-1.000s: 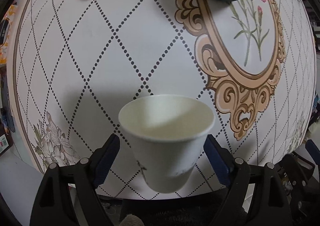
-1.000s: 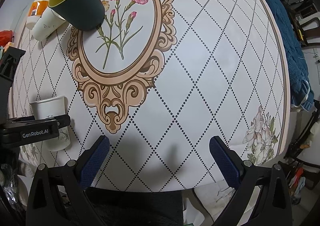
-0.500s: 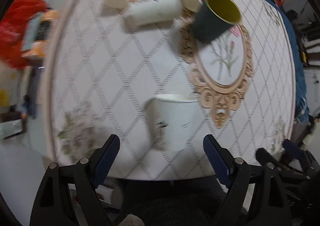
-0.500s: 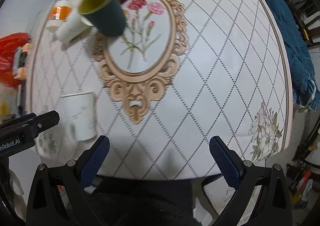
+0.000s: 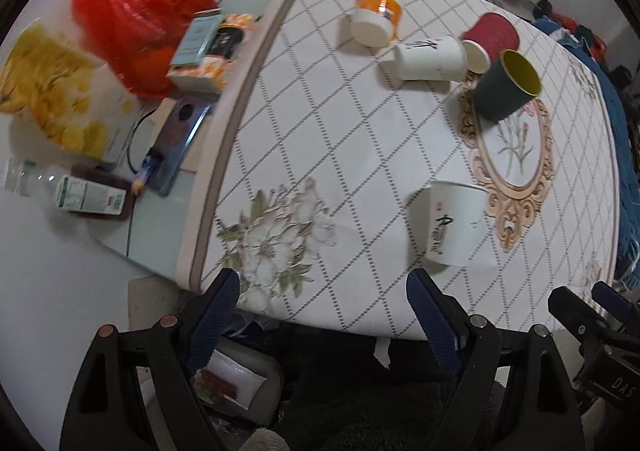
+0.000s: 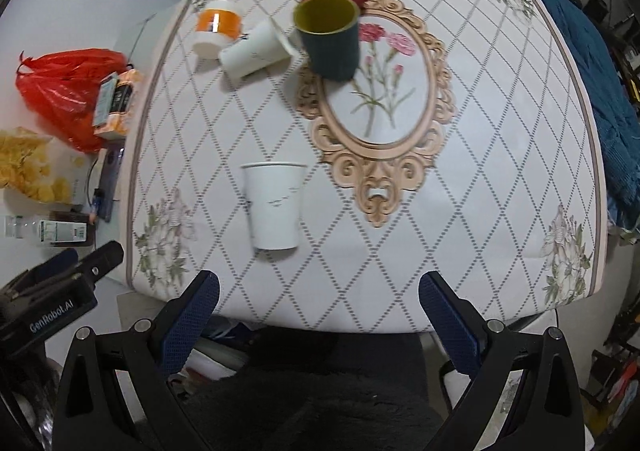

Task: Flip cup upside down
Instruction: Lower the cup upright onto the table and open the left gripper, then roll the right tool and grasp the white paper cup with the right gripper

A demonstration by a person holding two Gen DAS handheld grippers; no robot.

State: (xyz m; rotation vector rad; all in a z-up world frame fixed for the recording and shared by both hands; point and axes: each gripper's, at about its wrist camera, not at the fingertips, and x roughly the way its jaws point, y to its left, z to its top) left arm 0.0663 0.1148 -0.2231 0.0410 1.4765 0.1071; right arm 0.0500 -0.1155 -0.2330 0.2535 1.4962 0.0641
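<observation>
In the left wrist view, the white paper cup (image 5: 452, 223) stands mouth-up on the tablecloth (image 5: 340, 139), black brush-style characters and a small red mark on its side, too blurred to read; it sits at about 1 o'clock from the left gripper (image 5: 324, 311), whose blue-padded jaws are spread wide with nothing between them. At the far edge, around 12 to 1 o'clock, lie an orange-banded tub (image 5: 376, 17), a white cup on its side (image 5: 432, 57) with dark writing that cannot be made out, a red ribbed cup (image 5: 494, 35) on its side and a dark green cup (image 5: 506, 89) with a yellow inside, tilted. Off the cloth at 10 o'clock sit a red plastic bag (image 5: 132, 23), a bag of yellow chips (image 5: 48, 91), a phone (image 5: 180, 139) and a labelled bottle (image 5: 68, 191), its print illegible. At 4 o'clock a black housing shows "DAS". In the right wrist view, the same paper cup (image 6: 274, 205) stands upright at about 11 o'clock from the right gripper (image 6: 318, 315), just left of the ornate floral frame (image 6: 380, 99) printed on the cloth. This gripper's jaws are likewise wide apart and empty. The other tool's black body at 9 o'clock reads "GenRobot.AI". A blue knitted cloth (image 6: 588, 63) drapes over the table's right edge.
</observation>
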